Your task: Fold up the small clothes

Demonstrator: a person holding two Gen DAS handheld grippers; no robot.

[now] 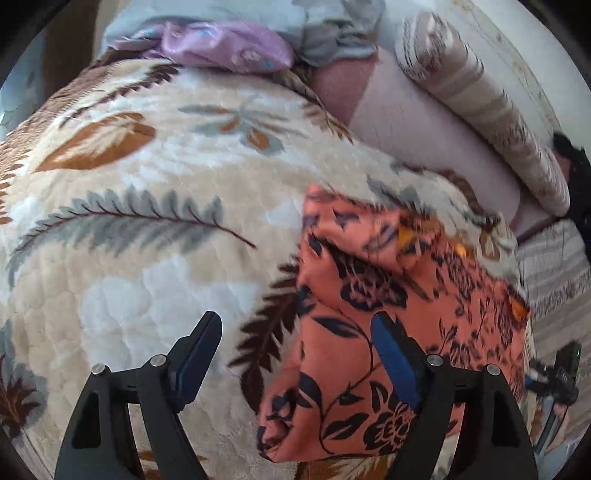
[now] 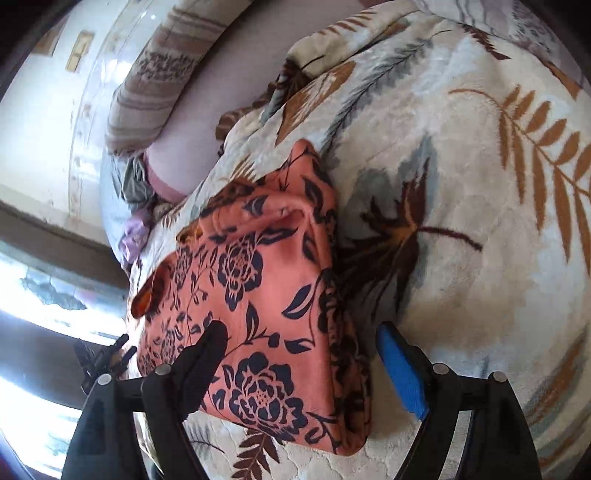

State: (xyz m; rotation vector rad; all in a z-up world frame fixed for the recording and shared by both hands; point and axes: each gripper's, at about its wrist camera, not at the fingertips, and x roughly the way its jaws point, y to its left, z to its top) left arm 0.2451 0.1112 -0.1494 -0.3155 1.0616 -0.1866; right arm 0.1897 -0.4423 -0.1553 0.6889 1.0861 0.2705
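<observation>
An orange garment with a dark floral print [image 1: 373, 295] lies folded in a thick bundle on the cream leaf-patterned blanket [image 1: 155, 206]. My left gripper [image 1: 295, 332] is open just above the blanket; its right finger hangs over the garment's near part, its left finger over bare blanket. In the right wrist view the same garment [image 2: 258, 280] lies under my right gripper [image 2: 299, 339], which is open and empty, its left finger over the cloth and its right finger beside the folded edge, above the blanket [image 2: 461, 221].
A lilac satin cloth [image 1: 225, 44] and grey-blue clothes [image 1: 332, 33] lie at the far end of the bed. A striped rolled bolster [image 1: 480, 110] and pink sheet [image 1: 417, 122] lie along the wall. A window shows at the left [image 2: 33, 302].
</observation>
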